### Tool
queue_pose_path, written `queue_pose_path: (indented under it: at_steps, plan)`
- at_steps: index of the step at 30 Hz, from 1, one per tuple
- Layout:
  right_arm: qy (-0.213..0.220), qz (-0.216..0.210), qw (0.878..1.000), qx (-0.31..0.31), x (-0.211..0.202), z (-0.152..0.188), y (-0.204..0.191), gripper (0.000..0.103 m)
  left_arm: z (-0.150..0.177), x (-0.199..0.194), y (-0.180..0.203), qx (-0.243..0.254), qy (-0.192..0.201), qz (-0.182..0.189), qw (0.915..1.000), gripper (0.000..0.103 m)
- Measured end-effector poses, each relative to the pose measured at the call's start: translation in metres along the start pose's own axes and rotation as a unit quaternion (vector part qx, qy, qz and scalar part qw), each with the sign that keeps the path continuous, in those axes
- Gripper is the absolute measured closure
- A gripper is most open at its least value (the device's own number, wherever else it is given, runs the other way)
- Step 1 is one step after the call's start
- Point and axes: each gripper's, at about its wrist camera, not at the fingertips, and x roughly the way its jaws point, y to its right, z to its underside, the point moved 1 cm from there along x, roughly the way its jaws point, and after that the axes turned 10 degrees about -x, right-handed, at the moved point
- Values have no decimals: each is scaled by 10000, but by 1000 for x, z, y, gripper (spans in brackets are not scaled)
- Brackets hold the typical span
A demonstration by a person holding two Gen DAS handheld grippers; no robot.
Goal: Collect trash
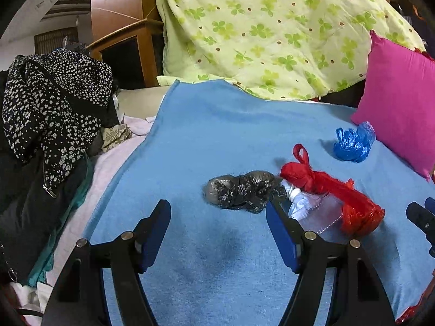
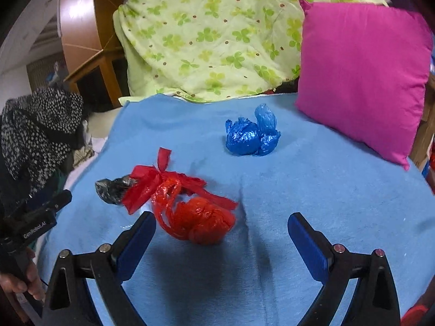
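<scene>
While right tongs (image 2: 221, 226) gape, red bag (image 2: 195, 217) lies seemingly just ahead.

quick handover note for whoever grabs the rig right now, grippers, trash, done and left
Left gripper: open, holding nothing, just short of the black bag.
Right gripper: open, holding nothing, with the red bag just ahead of its left finger.
All on the blue towel: black bag beside the red bag, clear plastic scrap by them, blue bag further back near the pink pillow.
Done: nothing picked up.
Left: all the trash. No bin in view.
</scene>
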Motion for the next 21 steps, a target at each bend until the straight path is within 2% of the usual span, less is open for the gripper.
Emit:
queue_pose_path:
  at_steps: [5, 10, 21]
  plan:
    - [-5, 341, 9985, -427, 2, -2, -10, 4, 8, 8, 5, 107, -42, -27, 9999, 30]
    - [-104, 724, 9950, -680, 7, -3, -15, 4, 17, 15, 14, 348, -159, 108, 9992, 30]
    - [-199, 971, 9925, -710, 6, -3, -5, 4, 21, 25, 24, 448, -247, 86, 9987, 30]
